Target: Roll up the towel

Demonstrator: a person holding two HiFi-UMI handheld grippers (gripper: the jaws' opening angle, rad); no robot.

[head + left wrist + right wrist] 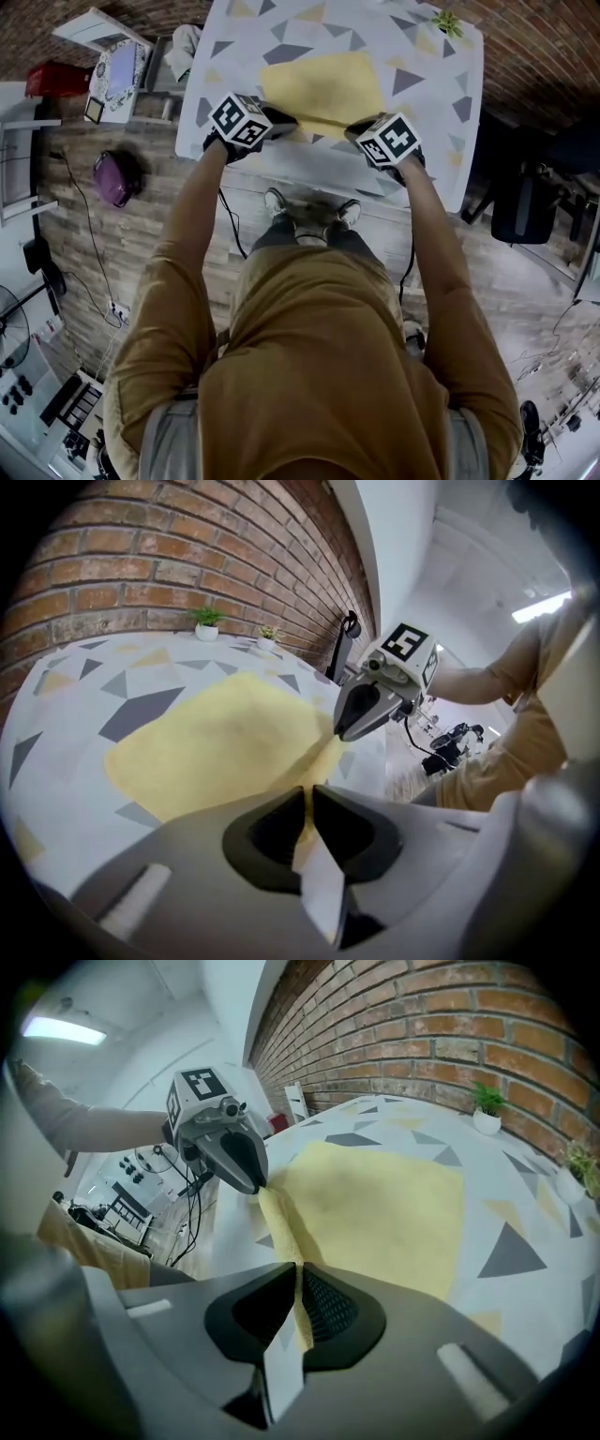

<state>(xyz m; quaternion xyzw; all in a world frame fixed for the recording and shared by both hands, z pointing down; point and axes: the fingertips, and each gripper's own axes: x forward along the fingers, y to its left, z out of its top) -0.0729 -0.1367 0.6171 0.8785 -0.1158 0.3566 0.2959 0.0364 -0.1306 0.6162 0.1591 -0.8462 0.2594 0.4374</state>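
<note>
Head cam: high up, looks steeply down past the person's torso point(319, 375) & arms onto the surface point(441, 84). It takes in the whole towel point(323, 89) + floor point(141, 234) around.

Cam on left gripper point(307, 797): v. low, close behind own jaws, faces across surface twd brick wall point(187, 564), w/ right gripper point(343, 729) at pic's right. Cam on right gripper mirrors it, left gripper at pic's left.

All 3 share towel + patterned top. Both gripper cams share the wall & prob. the same small plants point(486, 1105).
</note>
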